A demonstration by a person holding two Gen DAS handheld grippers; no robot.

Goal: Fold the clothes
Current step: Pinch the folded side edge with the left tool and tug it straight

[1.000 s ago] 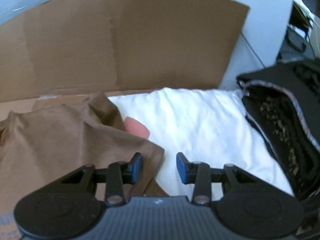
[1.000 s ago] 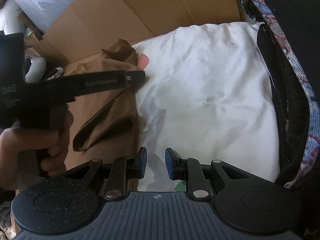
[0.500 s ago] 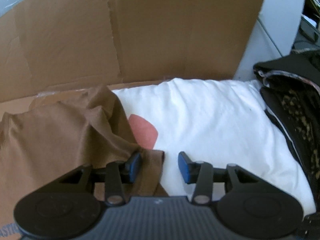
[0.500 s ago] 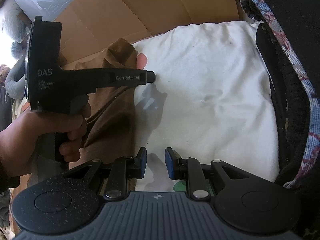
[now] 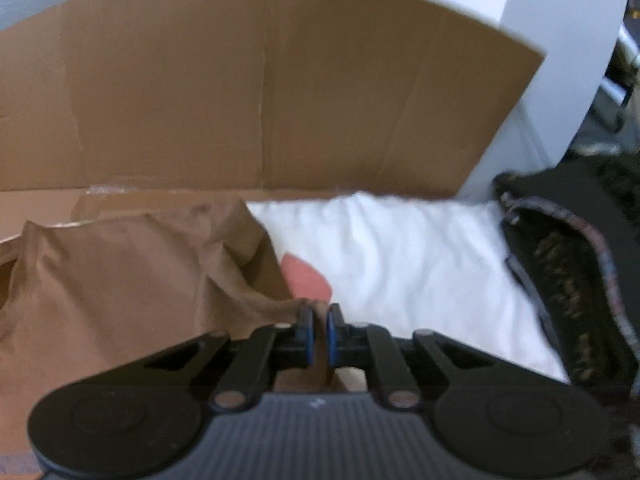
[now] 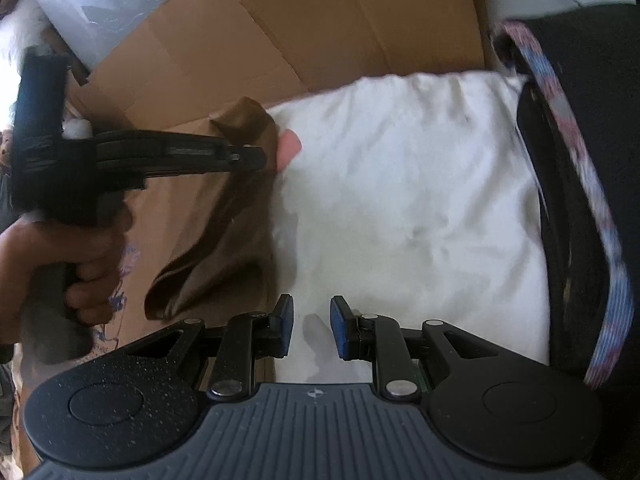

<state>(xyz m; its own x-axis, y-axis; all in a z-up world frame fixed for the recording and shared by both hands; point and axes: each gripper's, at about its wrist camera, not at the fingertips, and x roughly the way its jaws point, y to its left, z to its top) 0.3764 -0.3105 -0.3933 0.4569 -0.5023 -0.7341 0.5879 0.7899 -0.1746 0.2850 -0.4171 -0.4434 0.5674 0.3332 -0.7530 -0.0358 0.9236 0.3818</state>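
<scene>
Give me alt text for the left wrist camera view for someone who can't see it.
The left gripper, its fingers just closed, pinches the edge of a brown garment lying beside a white cloth. A pink patch shows at the brown edge, a cardboard sheet stands behind, and a dark patterned garment lies right.

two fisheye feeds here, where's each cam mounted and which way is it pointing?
Left wrist: on the left claw, looking forward and down over its fingers, just closed on the brown garment's edge; cardboard behind.
Right wrist: on the right claw, open, angled down at the white cloth; the left claw and the hand holding it show at left.
Shared: brown garment, white cloth, cardboard, dark clothes at right.
</scene>
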